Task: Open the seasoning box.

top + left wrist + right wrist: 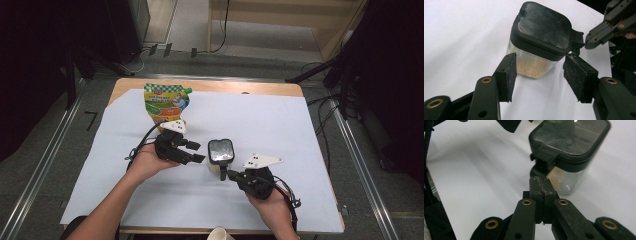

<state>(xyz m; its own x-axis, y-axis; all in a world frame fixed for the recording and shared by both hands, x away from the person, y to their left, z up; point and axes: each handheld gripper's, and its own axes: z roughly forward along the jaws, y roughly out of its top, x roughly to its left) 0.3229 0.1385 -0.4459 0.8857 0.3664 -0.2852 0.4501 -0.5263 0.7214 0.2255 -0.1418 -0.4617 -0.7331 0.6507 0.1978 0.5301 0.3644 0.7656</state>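
Clear, black-lidded jar (pixel 541 42) of granules

Jar (pixel 220 156): clear, squarish with rounded corners, black hinged lid (pixel 543 26) shut, latch tab at one side. Stands upright on the white-covered worktop (pixel 280 125), near its middle. Pale tan granules (pixel 532 68) fill the lower part. Lid top scuffed and glossy, catching reflections.

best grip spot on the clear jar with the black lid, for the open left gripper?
Probably the clear body of the jar, below the black lid, coming level from the left gripper's side. The walls there look flat and upright, and the open pads already flank it. Avoid the latch tab by the shut right gripper.
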